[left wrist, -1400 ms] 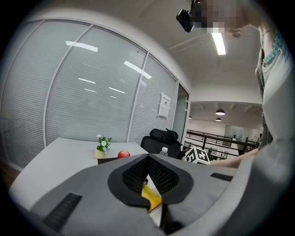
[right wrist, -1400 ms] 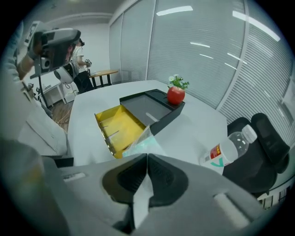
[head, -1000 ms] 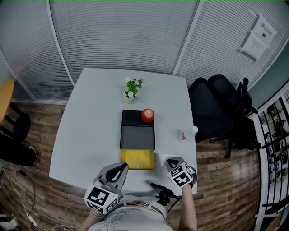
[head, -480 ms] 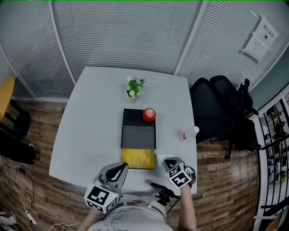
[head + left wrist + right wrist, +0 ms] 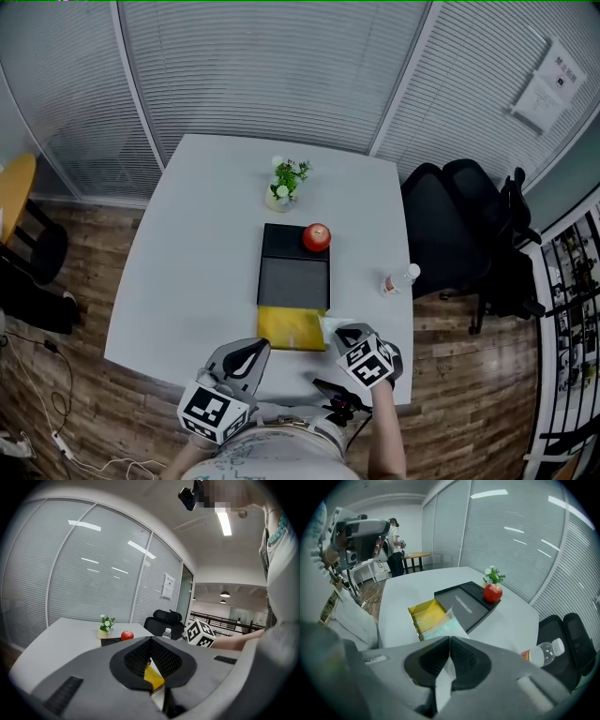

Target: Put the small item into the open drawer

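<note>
A white table (image 5: 187,281) stands on a wood-plank floor (image 5: 75,412), with walls of closed blinds (image 5: 262,66) behind it. A black office chair (image 5: 459,220) sits just right of the table. A round yellow tabletop (image 5: 11,192) lies well to its left.

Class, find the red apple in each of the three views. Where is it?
Head view: apple at centre, on the black box's far right corner.
Left gripper view: apple just below-left of centre.
Right gripper view: apple right of centre, mid-height.
Shared landmark: flower pot beyond it.
</note>
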The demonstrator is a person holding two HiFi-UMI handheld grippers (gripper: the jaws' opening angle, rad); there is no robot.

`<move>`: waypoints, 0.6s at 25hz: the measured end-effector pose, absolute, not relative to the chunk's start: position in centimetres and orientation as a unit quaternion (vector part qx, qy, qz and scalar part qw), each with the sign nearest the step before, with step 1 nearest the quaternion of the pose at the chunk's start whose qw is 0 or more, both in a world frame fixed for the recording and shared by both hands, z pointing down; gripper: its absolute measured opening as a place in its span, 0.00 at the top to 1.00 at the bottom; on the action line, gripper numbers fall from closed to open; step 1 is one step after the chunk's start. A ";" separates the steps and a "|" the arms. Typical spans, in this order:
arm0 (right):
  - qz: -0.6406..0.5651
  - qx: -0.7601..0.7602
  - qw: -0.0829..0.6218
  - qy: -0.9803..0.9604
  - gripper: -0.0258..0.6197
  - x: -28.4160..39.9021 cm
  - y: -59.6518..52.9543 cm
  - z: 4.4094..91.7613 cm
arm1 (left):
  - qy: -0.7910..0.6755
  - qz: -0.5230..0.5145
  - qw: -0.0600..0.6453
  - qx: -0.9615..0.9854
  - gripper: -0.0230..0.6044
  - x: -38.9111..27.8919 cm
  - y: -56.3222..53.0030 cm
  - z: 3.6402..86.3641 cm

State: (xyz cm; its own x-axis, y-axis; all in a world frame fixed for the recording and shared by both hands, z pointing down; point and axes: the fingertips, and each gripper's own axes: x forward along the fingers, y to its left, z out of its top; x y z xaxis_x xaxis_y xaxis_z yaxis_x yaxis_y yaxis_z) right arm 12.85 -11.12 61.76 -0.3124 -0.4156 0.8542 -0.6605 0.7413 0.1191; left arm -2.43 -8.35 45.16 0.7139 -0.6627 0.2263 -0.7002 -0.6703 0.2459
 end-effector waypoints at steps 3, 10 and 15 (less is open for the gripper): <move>0.122 0.326 0.478 -0.807 0.95 11.7 -11.4 61.9 | -0.378 0.059 0.159 0.910 0.97 -2.8 -8.1 45.2; 0.112 0.293 0.482 -0.818 0.95 8.8 -11.9 62.4 | -0.398 0.058 0.163 0.901 0.97 -4.3 -7.8 45.4; 0.105 0.274 0.480 -0.826 0.95 6.6 -12.5 62.5 | -0.415 0.059 0.168 0.892 0.97 -5.7 -8.1 45.8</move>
State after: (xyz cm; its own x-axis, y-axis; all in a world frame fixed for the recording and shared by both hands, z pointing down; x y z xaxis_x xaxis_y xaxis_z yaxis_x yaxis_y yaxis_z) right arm 6.60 -12.52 62.53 -0.3880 -0.3527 0.8515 -0.5540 0.8276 0.0904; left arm -5.69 -8.13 45.76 0.6484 -0.7205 0.2460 -0.7606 -0.5987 0.2512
